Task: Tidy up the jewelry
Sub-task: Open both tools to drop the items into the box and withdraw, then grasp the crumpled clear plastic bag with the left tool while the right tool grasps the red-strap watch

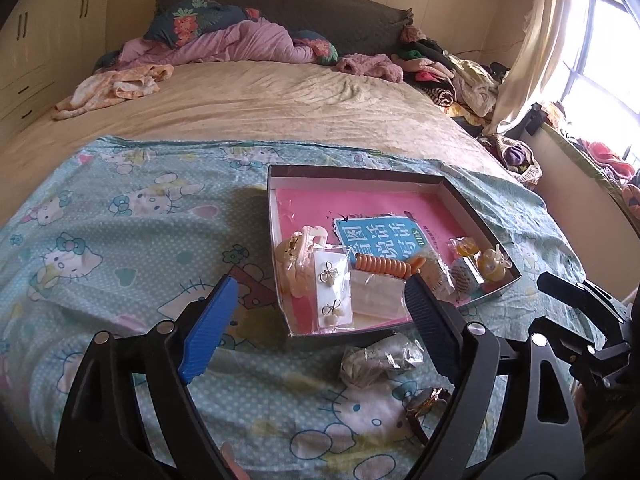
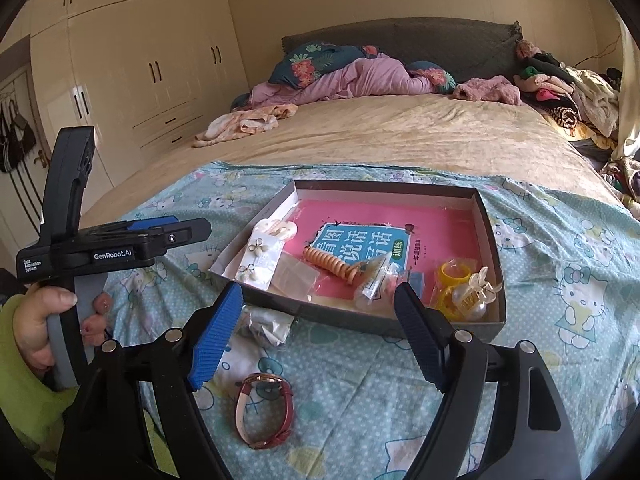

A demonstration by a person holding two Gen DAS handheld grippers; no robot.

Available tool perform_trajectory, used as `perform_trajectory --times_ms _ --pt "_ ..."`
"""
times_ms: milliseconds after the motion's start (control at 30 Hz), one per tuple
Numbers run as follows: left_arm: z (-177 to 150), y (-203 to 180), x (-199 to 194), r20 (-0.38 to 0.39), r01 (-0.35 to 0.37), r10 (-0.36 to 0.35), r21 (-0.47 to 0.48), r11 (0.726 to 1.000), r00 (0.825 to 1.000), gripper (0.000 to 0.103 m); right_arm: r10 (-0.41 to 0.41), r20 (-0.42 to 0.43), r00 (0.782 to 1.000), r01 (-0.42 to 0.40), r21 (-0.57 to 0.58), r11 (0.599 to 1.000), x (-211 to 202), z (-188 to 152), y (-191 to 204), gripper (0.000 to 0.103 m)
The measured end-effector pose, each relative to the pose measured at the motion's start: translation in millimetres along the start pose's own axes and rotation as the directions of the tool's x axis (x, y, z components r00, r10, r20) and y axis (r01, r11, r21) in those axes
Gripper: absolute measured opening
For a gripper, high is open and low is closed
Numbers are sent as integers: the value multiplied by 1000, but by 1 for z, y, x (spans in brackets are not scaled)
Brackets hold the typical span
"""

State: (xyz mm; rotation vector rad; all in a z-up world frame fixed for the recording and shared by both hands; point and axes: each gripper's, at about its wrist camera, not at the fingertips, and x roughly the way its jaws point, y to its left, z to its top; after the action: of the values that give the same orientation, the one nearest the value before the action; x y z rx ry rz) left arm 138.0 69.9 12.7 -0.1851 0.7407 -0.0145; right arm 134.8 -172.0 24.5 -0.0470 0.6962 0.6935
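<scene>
- Shallow grey cardboard box (image 2: 400,322): matt walls, glossy pink paper booklet (image 2: 440,232) inside.
- Orange spiral plastic hair tie (image 2: 328,266): smooth, slight sheen.
- Red leather-look strap watch (image 2: 266,410): shiny metal case.
- Blue cartoon-print cotton sheet (image 2: 560,300): matt cloth.
- Crinkled clear plastic packet (image 1: 380,358): glossy.

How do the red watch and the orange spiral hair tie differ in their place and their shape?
The red watch lies on the blue cartoon sheet, outside the box; the orange spiral hair tie lies inside the box. The watch forms a flat strap loop with a round face; the hair tie is a stretched coil. No gripper holds either one.
</scene>
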Motion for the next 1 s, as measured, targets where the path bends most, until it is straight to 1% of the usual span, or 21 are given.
perform_trajectory --times_ms 100,233,567,933,1000 --pt "-3 -1 -6 7 -9 9 6 1000 1000 86 4 -20 1000 -4 -8 1000 1 -7 6 77" --pt "-8 -3 -11 8 -18 18 15 1000 1000 88 13 -46 999 -14 -17 1000 2 -16 13 77" --pt "-25 4 -14 -22 -37 37 1 999 999 89 31 -127 991 -33 -15 999 15 -42 23 77" --pt "-43 4 -2 -88 -51 51 -2 999 995 89 70 -212 975 -72 -3 997 43 -66 34 77" --pt "-46 4 1 -101 -51 50 -6 999 994 89 65 -226 972 -70 -16 997 50 -69 37 77"
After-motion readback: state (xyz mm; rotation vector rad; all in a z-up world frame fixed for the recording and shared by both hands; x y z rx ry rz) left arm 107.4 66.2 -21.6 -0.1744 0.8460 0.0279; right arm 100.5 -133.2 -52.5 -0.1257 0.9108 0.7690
